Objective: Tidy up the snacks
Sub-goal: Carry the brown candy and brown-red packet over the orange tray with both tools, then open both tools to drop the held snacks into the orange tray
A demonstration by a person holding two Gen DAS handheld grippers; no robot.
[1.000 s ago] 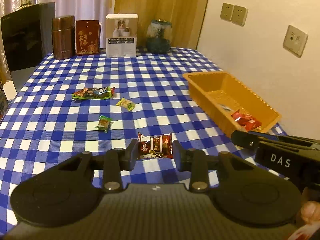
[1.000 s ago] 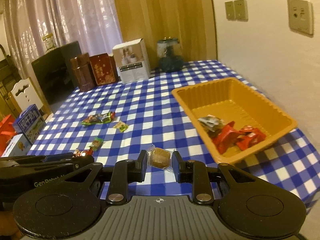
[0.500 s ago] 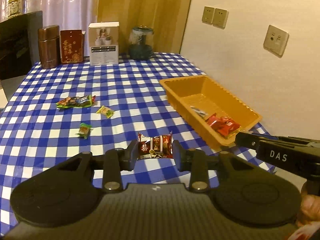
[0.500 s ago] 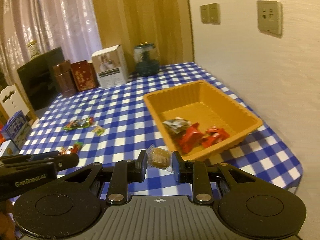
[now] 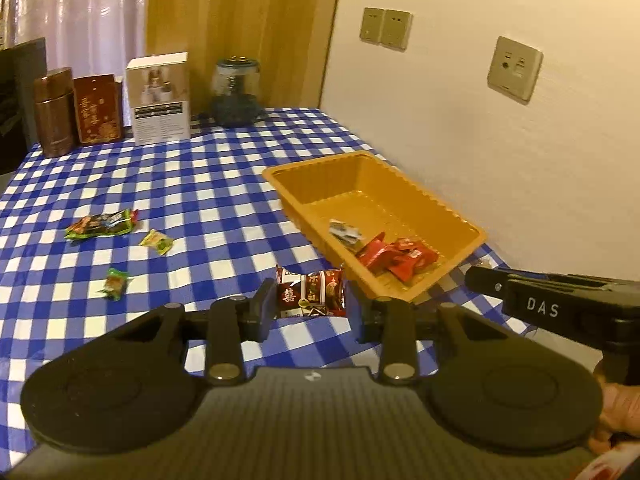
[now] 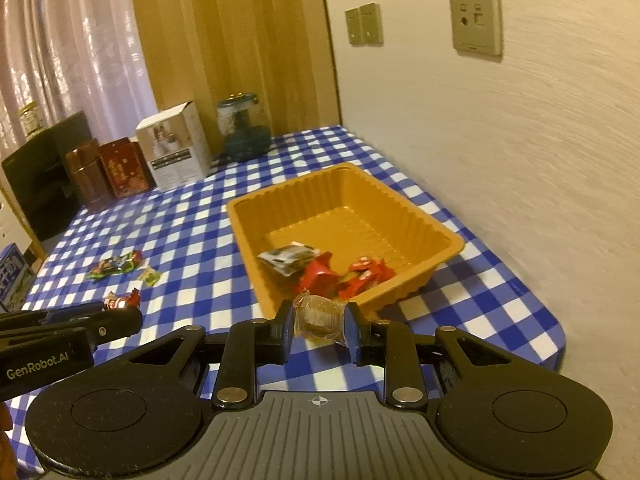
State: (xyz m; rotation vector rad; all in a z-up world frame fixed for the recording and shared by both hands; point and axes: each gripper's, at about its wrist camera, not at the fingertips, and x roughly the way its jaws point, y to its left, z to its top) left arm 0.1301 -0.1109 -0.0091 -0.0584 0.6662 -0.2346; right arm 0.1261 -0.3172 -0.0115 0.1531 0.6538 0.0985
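Observation:
My left gripper (image 5: 310, 310) is shut on a dark red snack packet (image 5: 311, 293) and hangs over the checked cloth just left of the orange tray (image 5: 424, 196). My right gripper (image 6: 318, 334) is shut on a clear-wrapped brown cake (image 6: 320, 314) close to the tray's (image 6: 448, 236) near corner. Red packets (image 6: 352, 278) and a grey packet (image 6: 286, 258) lie inside the tray. On the cloth lie a long green packet (image 5: 100, 224), a yellow-green candy (image 5: 157, 242) and a small green candy (image 5: 115, 283). The right gripper's body (image 5: 560, 308) shows in the left wrist view.
At the table's far edge stand a brown canister (image 5: 54, 112), a red box (image 5: 98, 108), a white box (image 5: 160, 98) and a glass jar (image 5: 236, 94). A wall with sockets (image 5: 514, 68) runs along the right. The table's near right corner (image 6: 548, 340) lies by the tray.
Both grippers have swung to the right toward the tray with their snacks still held. The tray now sits nearer the middle of both views.

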